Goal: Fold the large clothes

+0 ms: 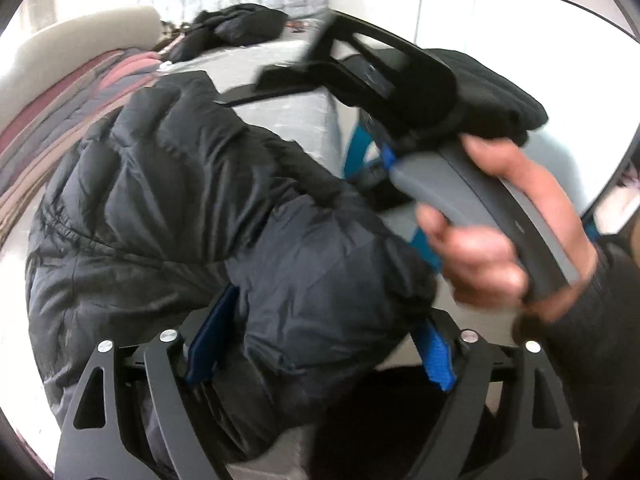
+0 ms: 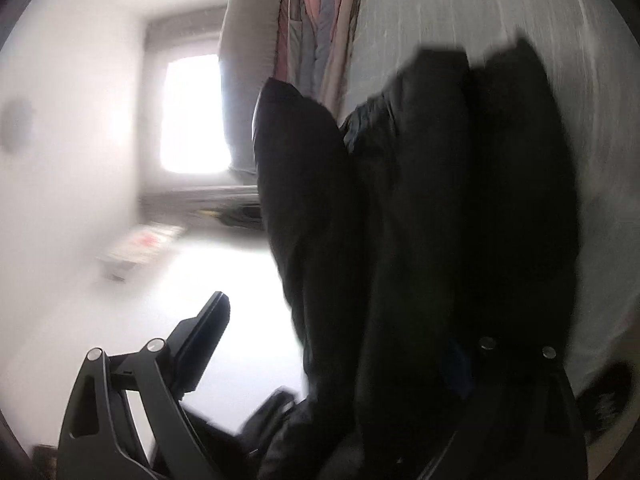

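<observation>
A black puffer jacket (image 1: 180, 200) lies bunched on the grey bed (image 1: 288, 116). My left gripper (image 1: 320, 332) points down at it with its jaws wide, open. The jacket's bulk sits between the blue pads (image 1: 206, 340). A hand (image 1: 492, 248) holds my right gripper (image 1: 360, 64) above the bed's edge, blurred. In the right wrist view the jacket (image 2: 420, 220) fills the right half as a dark mass. My right gripper (image 2: 336, 328) is open. Its left finger (image 2: 200, 340) stands free of the cloth, and the other finger is lost in the dark fabric.
A striped blanket (image 1: 60, 128) lies along the bed's left side, also striped blanket (image 2: 320, 20). Another dark garment (image 1: 240, 28) sits at the bed's far end. A black ribbed cloth (image 1: 500, 96) shows behind the right gripper. A bright window (image 2: 192, 112) and white floor (image 2: 248, 280) lie beyond.
</observation>
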The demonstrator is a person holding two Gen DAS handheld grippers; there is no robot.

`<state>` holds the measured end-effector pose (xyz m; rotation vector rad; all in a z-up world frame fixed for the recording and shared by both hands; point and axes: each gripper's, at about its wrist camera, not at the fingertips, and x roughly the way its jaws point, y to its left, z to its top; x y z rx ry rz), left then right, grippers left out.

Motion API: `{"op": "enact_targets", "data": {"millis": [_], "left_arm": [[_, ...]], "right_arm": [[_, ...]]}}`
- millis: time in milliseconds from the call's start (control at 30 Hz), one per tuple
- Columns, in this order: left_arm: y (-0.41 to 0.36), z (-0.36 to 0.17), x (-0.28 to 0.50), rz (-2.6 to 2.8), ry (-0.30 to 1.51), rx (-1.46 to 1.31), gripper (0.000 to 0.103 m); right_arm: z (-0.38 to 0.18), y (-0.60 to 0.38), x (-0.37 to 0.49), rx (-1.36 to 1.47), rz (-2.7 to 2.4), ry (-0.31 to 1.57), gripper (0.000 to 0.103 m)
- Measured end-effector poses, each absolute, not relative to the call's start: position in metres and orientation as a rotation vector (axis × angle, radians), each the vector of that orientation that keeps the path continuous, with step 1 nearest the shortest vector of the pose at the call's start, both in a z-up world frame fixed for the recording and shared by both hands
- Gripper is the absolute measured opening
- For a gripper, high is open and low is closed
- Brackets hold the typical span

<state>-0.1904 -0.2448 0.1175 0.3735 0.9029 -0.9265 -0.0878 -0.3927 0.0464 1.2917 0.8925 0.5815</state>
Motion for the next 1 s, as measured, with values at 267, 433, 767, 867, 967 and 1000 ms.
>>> {"op": "enact_targets", "data": {"millis": [267,433,767,867,967,1000], "left_arm": [[-0.216,0.126,-0.202,-0.970,0.981,0.289,0.078],[-0.177,0.140,-0.187,-0.988,1.030,0.190,0.078],[-0.016,0.151,-0.100,-0.736,1.047,-0.231,0.078],[0.018,0.141,-0.066,-0.671,1.058,-0.343,0.078],[0.036,0.117,-0.032,-0.665,1.102,-0.437,0.078],[0.039,0.107,-0.021,-0.660,1.125,-0.470,0.078]], "right_arm": [[0.106,-0.377,-0.062,0.848,0.363,0.971,0.089],[0.127,-0.334,-0.062,0.549,0.362,0.991,0.054],[0.088,-0.374,-0.105,0.583,0.239,1.015,0.057],[0.098,-0.387,-0.118,0.653,0.218,0.970,0.078],[0.105,-0.409,-0.127,0.690,0.177,0.972,0.085],[0.108,-0.408,-0.127,0.691,0.183,0.978,0.086]]}}
